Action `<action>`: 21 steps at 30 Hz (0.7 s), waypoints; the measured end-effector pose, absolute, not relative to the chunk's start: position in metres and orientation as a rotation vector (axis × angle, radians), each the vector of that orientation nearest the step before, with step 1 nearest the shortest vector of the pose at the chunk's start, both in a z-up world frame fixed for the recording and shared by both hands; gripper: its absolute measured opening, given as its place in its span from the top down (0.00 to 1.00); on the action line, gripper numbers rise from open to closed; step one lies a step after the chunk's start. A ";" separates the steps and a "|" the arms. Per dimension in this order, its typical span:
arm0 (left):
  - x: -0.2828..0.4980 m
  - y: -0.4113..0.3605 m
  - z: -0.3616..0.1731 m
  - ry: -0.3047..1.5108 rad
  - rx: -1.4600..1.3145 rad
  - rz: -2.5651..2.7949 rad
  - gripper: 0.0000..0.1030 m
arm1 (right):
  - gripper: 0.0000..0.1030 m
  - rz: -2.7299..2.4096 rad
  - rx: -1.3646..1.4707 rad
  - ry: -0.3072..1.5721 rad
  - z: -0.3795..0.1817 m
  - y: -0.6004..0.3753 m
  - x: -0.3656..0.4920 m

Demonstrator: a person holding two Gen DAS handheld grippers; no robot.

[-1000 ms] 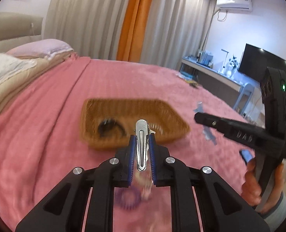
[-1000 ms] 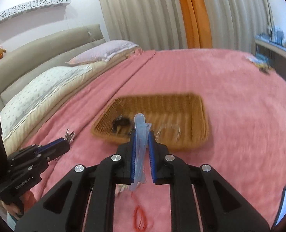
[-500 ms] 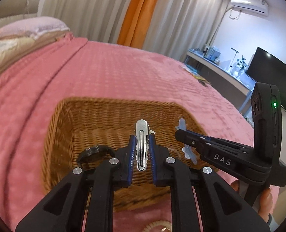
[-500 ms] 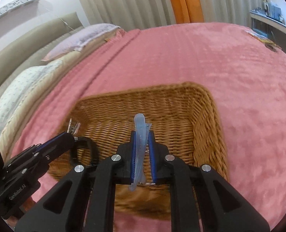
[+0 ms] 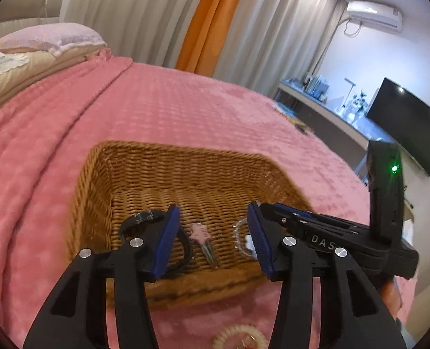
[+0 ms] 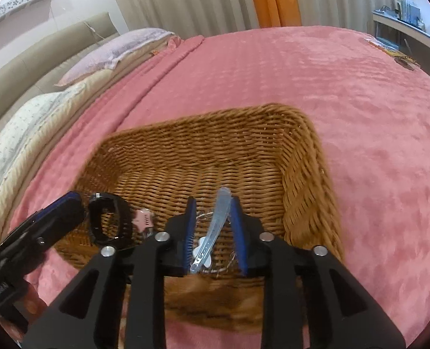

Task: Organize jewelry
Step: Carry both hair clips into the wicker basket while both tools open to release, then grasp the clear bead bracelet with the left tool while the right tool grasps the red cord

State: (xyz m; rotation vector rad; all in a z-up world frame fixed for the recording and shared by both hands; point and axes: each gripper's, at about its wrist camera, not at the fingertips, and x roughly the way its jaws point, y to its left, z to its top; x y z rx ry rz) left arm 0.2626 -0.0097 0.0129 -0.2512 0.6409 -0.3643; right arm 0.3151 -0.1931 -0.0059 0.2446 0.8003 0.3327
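A woven basket (image 5: 145, 174) sits on a pink blanket (image 5: 156, 107), directly ahead of and below both grippers. The left gripper (image 5: 212, 241) hangs over the basket's near wall with its jaws opening; nothing is pressed between the blue pads. A pink hair clip (image 5: 203, 240) lies on the basket floor in the gap between them, touching neither. The right gripper (image 6: 212, 232) is also opening. A pale blue hair clip (image 6: 213, 226) leans in the gap between its pads, tip up against the right pad; whether it is loose or lightly caught cannot be told.

Just left of the left gripper's left finger lies one black watch band (image 5: 139, 221), partly hidden by that finger. Behind its right finger one clear bracelet (image 5: 241, 237) shows, half covered. The right gripper crosses in from the right side of the left view, blocking the basket's near right corner. Below the left gripper, outside the basket, one cream coiled hair tie (image 5: 239, 338) rests on the blanket.

Counted: two grippers, one basket, two hair clips, one band, one bracelet, one hair tie. Two pillows (image 6: 116, 49) lie far off to the left.
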 end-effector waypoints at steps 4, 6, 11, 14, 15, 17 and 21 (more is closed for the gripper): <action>0.230 -0.001 0.036 0.589 -0.271 -0.376 0.47 | 0.78 0.354 0.249 0.758 0.017 -0.199 0.284; 0.205 0.004 0.049 0.555 -0.271 -0.381 0.46 | 0.70 0.356 0.236 0.733 0.028 -0.201 0.265; 0.146 0.008 0.070 0.502 -0.248 -0.400 0.46 | 0.51 0.366 0.207 0.655 0.055 -0.211 0.205; 0.110 0.007 0.074 0.488 -0.240 -0.412 0.45 | 0.51 0.372 0.211 0.643 0.059 -0.217 0.174; 0.095 0.006 0.074 0.487 -0.236 -0.413 0.45 | 0.51 0.368 0.206 0.646 0.057 -0.219 0.162; 0.081 0.007 0.069 0.494 -0.234 -0.411 0.45 | 0.51 0.354 0.188 0.654 0.051 -0.221 0.146; 0.057 0.008 0.047 0.545 -0.226 -0.379 0.45 | 0.51 0.361 0.163 0.707 0.025 -0.214 0.120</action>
